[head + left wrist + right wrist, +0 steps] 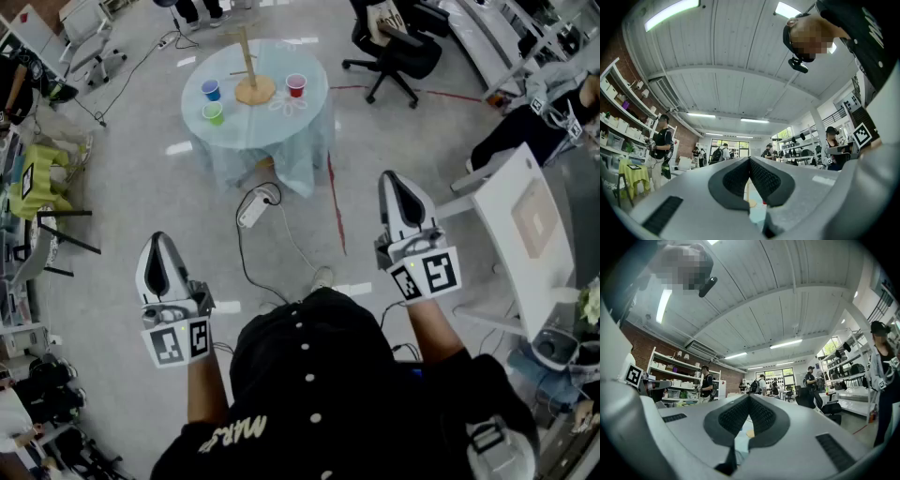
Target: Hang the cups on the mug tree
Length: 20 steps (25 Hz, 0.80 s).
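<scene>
Far ahead in the head view stands a round table (309, 117) under a pale blue cloth. On it a wooden mug tree (251, 70) stands on a round base, with a blue cup (211, 90) and a green cup (214, 113) to its left and a red cup (296, 85) to its right. Both grippers are held well short of the table, over the floor. My left gripper (157, 241) (750, 160) is shut with nothing in it. My right gripper (393, 179) (749, 397) is likewise shut and empty, its pads meeting at the tips.
A white power strip (253, 209) and its cable lie on the floor between me and the table, beside a red tape line (336, 202). A black office chair (394, 47) stands at the back right, a white table (525, 220) at my right. People stand in the background.
</scene>
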Motion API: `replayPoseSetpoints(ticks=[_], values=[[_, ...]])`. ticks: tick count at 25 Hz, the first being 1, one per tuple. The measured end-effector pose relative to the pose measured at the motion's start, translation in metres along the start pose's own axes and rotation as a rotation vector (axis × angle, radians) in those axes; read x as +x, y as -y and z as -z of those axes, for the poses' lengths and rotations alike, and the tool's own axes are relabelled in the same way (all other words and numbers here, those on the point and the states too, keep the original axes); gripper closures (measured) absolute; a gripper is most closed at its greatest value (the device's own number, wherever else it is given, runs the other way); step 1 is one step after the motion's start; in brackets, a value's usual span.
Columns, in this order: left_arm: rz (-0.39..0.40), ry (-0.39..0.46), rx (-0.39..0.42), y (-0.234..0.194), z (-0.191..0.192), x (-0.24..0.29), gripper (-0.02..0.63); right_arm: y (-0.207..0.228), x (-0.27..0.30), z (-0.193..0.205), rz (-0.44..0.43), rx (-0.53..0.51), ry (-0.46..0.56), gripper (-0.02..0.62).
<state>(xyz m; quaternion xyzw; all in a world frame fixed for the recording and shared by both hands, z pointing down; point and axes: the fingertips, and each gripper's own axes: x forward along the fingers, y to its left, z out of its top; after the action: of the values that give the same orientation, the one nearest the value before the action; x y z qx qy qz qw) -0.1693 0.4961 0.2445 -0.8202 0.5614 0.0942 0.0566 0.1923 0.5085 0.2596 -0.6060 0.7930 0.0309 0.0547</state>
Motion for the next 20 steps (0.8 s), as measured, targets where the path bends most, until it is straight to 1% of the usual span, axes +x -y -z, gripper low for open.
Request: replayPoseSetpoints(ticks=[4, 7, 10, 17, 18, 19, 20], values=[[0.003, -0.014, 0.002, 0.0, 0.008, 0.008, 0.607, 0.004, 0.005, 0.004, 0.001, 0.006, 0.002, 0.604], [0.01, -0.007, -0.011, 0.002, 0.008, 0.009, 0.607, 0.008, 0.004, 0.0, 0.008, 0.06, 0.032, 0.604], [0.004, -0.013, -0.017, 0.001, 0.011, 0.01, 0.607, 0.009, 0.004, 0.001, -0.015, 0.11, 0.057, 0.604], [-0.005, -0.033, -0.019, 0.011, 0.019, 0.023, 0.607, 0.014, 0.016, 0.005, -0.07, 0.077, 0.053, 0.594], [-0.011, -0.036, -0.016, 0.013, 0.02, 0.026, 0.607, 0.016, 0.018, 0.006, -0.085, 0.081, 0.057, 0.559], [-0.019, -0.038, -0.012, 0.015, 0.022, 0.028, 0.607, 0.019, 0.02, 0.006, -0.102, 0.091, 0.062, 0.448], [-0.028, -0.041, -0.007, 0.018, 0.023, 0.03, 0.607, 0.024, 0.022, 0.007, -0.114, 0.102, 0.066, 0.307]])
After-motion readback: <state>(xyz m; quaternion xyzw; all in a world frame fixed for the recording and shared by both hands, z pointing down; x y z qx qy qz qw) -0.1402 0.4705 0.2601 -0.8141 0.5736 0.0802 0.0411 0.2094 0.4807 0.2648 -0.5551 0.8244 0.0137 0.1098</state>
